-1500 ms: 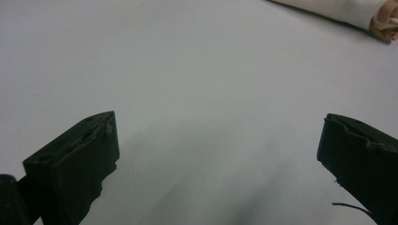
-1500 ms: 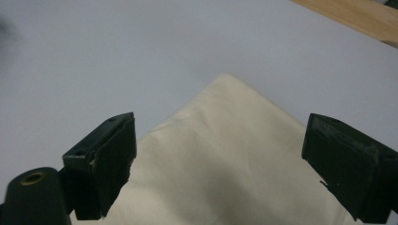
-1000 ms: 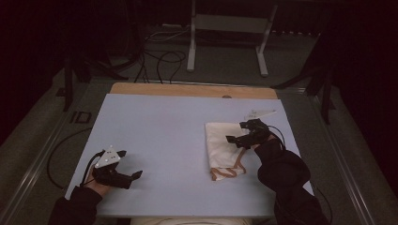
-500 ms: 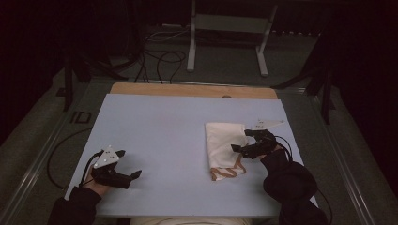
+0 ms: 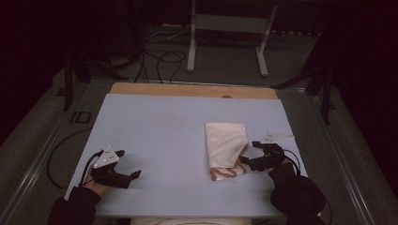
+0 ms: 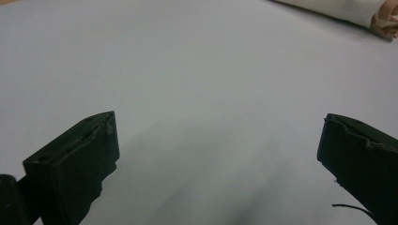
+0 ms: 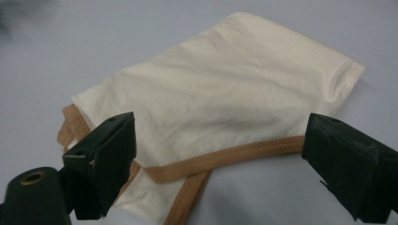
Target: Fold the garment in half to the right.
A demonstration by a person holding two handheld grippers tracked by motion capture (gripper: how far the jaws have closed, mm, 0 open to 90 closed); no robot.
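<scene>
Folded cream garment [image 5: 225, 143] with tan trim lies flat on the pale blue table [image 5: 159, 126], right of centre, trim end toward the person. Right gripper [image 5: 248, 152] sits just beside the garment's right edge, at about 3 o'clock from it, jaws pointing left toward the cloth. In the right gripper view [image 7: 216, 154] jaws are spread wide, nothing between the pads; the garment [image 7: 220, 93] lies ahead at 12 o'clock, its tan-bound edge [image 7: 225, 157] running across the gap between the jaws, strap loop [image 7: 70, 126] off at about 9 o'clock behind the left jaw. Can't tell if either jaw touches the fabric. Left gripper [image 5: 129, 164] is well apart, at roughly 8 o'clock from the garment, near the table's front-left corner, held low over the surface. In the left gripper view [image 6: 216, 159] jaws also stand wide apart, bare table between them; a corner of the garment [image 6: 347, 9] shows far off at 1 o'clock.
</scene>
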